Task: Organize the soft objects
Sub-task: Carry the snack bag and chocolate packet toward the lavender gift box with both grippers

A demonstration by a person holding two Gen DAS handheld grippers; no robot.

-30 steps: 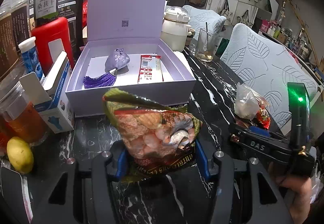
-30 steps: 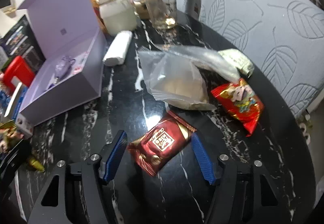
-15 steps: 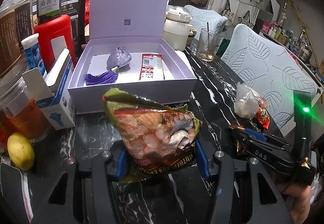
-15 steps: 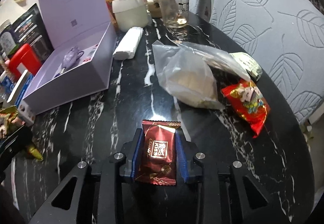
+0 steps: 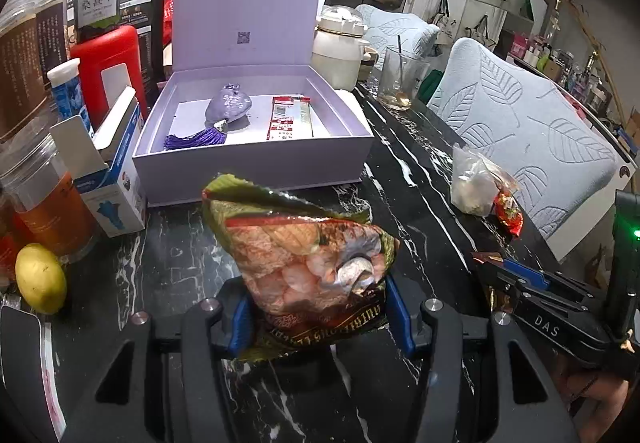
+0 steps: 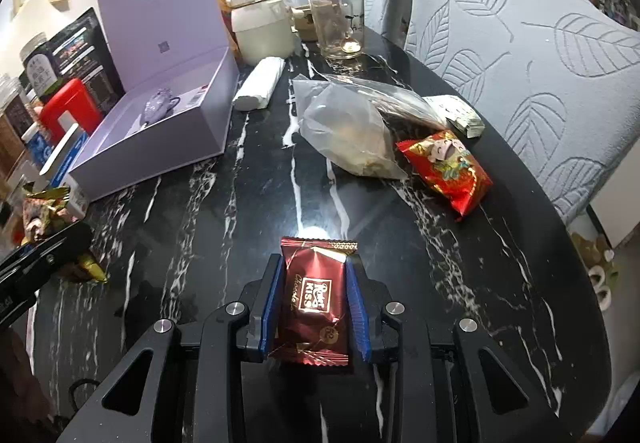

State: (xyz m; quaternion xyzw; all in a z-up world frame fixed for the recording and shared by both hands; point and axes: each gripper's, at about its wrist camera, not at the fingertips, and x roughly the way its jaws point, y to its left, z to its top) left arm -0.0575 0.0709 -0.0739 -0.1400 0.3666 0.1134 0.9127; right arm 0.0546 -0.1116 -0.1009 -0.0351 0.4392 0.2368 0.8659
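My left gripper (image 5: 318,309) is shut on a green and red snack bag (image 5: 304,247) and holds it above the black marble table, in front of the open lilac box (image 5: 256,167). The box holds a purple tasselled sachet (image 5: 228,109) and a red sachet strip (image 5: 290,117). My right gripper (image 6: 314,307) is shut on a dark red chocolate packet (image 6: 314,295), lifted off the table. The box (image 6: 160,147) lies far left of it. A clear plastic bag (image 6: 352,135) and a red candy packet (image 6: 448,167) lie ahead on the table.
Jars, a red canister (image 5: 106,67), a blue-white carton (image 5: 116,179) and a lemon (image 5: 40,279) crowd the left side. A white pot (image 6: 260,27), a glass (image 6: 340,27), a white roll (image 6: 260,83) and a folded packet (image 6: 456,115) stand beyond. Grey chairs (image 6: 532,63) flank the right edge.
My right gripper closed on the dark red packet, turned it straight and lifted it off the table. My left gripper, still holding the snack bag, drew slightly closer to the box.
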